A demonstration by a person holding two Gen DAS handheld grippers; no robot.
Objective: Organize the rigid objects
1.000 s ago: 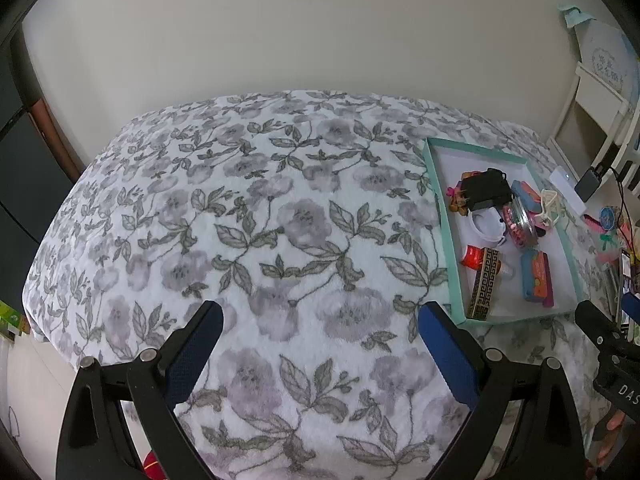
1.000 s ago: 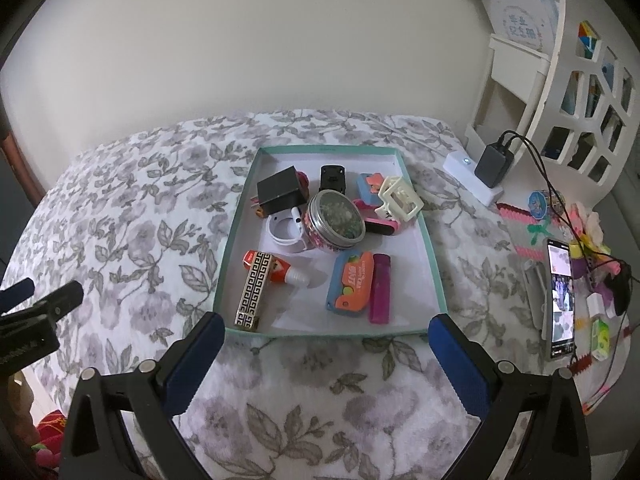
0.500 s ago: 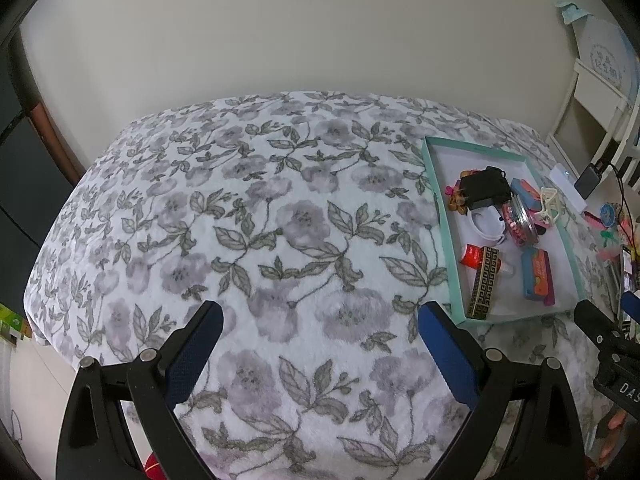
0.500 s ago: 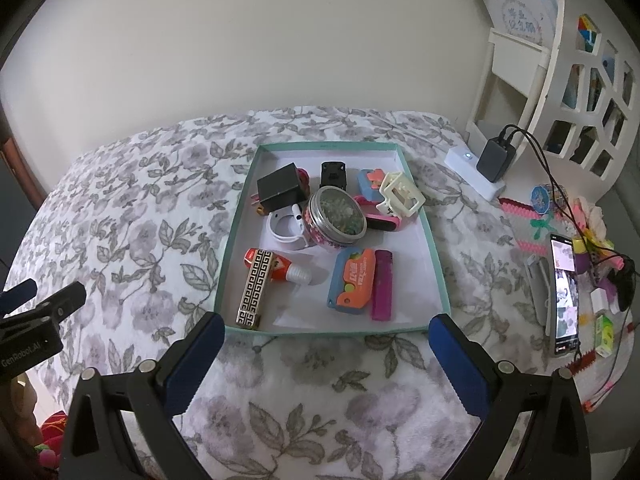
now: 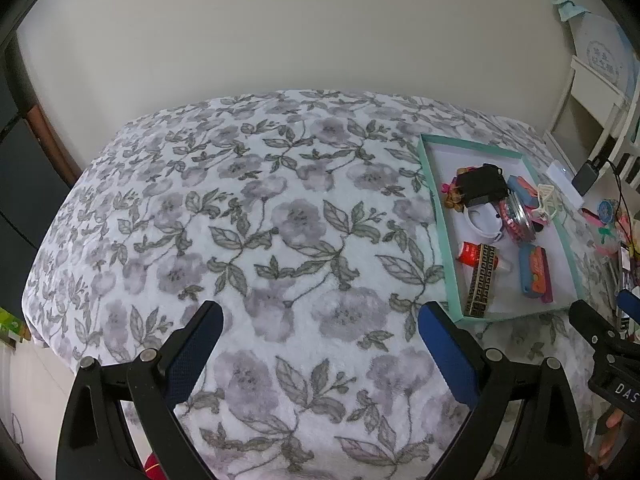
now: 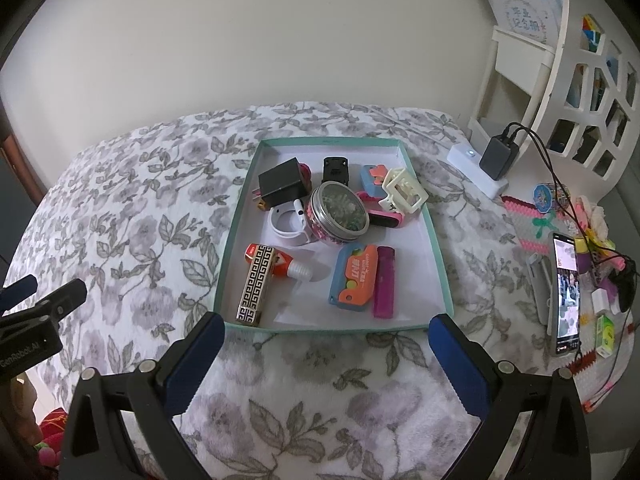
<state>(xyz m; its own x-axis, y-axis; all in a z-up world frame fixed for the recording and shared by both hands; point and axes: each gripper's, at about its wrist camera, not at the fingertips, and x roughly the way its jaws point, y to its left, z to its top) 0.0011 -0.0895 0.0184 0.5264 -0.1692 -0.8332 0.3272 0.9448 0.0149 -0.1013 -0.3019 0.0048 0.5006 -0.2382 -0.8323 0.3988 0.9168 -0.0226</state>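
- On the flowered bedspread (image 6: pixel 132 216), toward its right side, sits a shallow teal-rimmed tray (image 6: pixel 436 256) with a white floor, holding all the small rigid objects.
- At the tray's middle stands a round metal-lidded tin (image 6: pixel 338 210) with a pink patterned side; a white plastic ring (image 6: pixel 286 226) lies against its left.
- Behind those, a black block-shaped adapter (image 6: pixel 280 182) rests tilted over some small pink and orange bits, and a small black clip-like part (image 6: pixel 335 170) lies near the far wall.
- To the right of the tin, a cream hair claw (image 6: pixel 404 190) sits on top of a blue-and-pink case (image 6: pixel 370 178) and a pink-and-black bar (image 6: pixel 384 218).
- Near the front left corner, a black-and-gold Greek-key patterned box (image 6: pixel 256 286) lies lengthwise, touching a red tube with a white cap (image 6: pixel 288 266).
- Front right, a blue-and-orange toy-like case (image 6: pixel 354 278) lies just beside a purple lighter (image 6: pixel 385 282).
- The right gripper (image 6: pixel 324 354) hovers just short of the tray's near rim, jaws spread wide with nothing between them.
- The left gripper (image 5: pixel 320 342) hangs over bare bedspread left of the tray (image 5: pixel 436 216), its blue-padded jaws likewise spread apart and holding nothing.
- Beyond the bed's right edge lie a lit phone (image 6: pixel 566 292), a white power strip with a black charger (image 6: pixel 496 156), assorted clutter, and a white cut-out shelf (image 6: pixel 576 80).
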